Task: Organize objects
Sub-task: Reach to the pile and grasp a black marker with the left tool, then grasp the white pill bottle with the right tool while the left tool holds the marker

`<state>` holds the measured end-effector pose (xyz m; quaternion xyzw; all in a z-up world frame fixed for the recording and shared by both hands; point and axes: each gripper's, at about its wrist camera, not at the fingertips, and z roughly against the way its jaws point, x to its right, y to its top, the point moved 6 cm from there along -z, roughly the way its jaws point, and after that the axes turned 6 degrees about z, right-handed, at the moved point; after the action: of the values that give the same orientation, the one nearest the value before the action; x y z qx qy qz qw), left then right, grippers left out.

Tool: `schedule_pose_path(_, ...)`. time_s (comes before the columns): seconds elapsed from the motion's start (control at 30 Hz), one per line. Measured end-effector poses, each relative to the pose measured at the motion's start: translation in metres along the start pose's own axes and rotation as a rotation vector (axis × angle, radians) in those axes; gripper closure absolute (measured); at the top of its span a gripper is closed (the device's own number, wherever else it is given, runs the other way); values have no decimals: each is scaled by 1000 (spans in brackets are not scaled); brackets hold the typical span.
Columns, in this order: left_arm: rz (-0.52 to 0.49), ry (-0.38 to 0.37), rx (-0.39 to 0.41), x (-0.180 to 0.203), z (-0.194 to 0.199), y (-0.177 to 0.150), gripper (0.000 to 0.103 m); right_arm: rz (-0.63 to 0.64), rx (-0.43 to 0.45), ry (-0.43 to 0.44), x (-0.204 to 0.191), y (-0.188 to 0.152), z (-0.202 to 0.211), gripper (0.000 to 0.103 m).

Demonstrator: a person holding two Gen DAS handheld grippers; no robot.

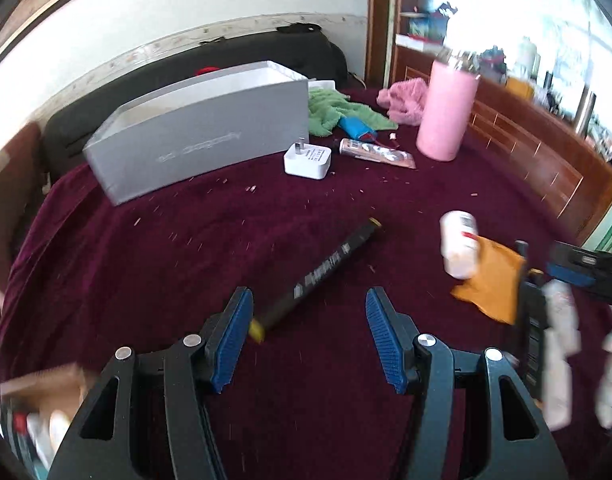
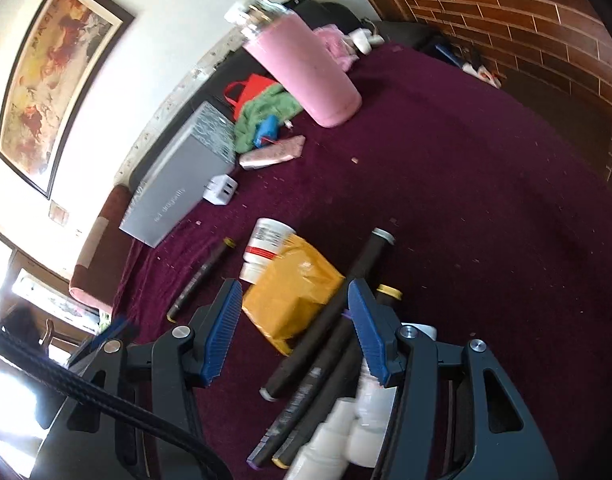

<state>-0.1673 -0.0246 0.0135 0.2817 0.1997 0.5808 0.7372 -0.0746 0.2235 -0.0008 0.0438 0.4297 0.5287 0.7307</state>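
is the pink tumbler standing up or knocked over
Standing upright. The pink tumbler rests on its base on the maroon cloth, its shiny lid on top.

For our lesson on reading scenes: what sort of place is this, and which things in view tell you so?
Probably a room in a home, not a workshop: a framed painting hangs on the wall, a maroon cloth covers the surface, and wooden cabinets hold household clutter.
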Motion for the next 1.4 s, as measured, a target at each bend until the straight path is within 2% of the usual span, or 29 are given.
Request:
schedule_pose_path(0.17,-71,-14,-62,13,-51,7,50,-2,10,2,5,5,1,48)
schedule_pose_path(0.23,-144,31,-108,23,-65,-2,49,18,11,-10,3,5,0,48)
schedule_pose_path(0.27,-149,31,-84,27,-64,0,53,32,11,-16,1,5,-1,48)
schedule_pose_path(0.37,-137,-2,-130,33,-59,-5,91,72,17,-31,-5,3,-3,48)
schedule_pose_path(0.47,-143,-1,-114,34,-41,-13,91,87,16,-41,-5,1,-6,47)
schedule_pose_path(0.63,35,-113,-91,14,9,-34,92,101,39,-33,-9,1,-4,47)
schedule_pose_path(0.77,129,-178,-51,1,63,-65,92,92,47,-16,-20,7,4,47)
schedule_pose_path(0.83,167,-203,-24,-5,87,-79,92,107,31,-31,-28,13,2,47)
schedule_pose_path(0.93,202,-229,4,-11,110,-97,92,148,-46,-46,-46,25,-14,47)
schedule_pose_path(1.07,238,-263,17,-14,123,-114,92,194,-131,-123,-60,38,-48,47)
schedule_pose_path(1.13,254,-275,16,-19,127,-121,92,217,-184,-206,-62,44,-72,47)
schedule_pose_path(1.2,277,-285,20,-23,131,-126,92,236,-198,-261,-61,46,-85,49)
schedule_pose_path(1.27,294,-291,15,-27,130,-130,92,273,-223,-309,-64,45,-99,52)
schedule_pose_path(1.33,305,-291,7,-29,127,-134,92,313,-275,-373,-67,40,-115,60)
schedule_pose_path(1.37,307,-289,-2,-28,124,-137,92,326,-303,-390,-68,35,-123,63)
schedule_pose_path(1.4,310,-286,-12,-27,120,-139,92,332,-325,-392,-70,30,-128,70)
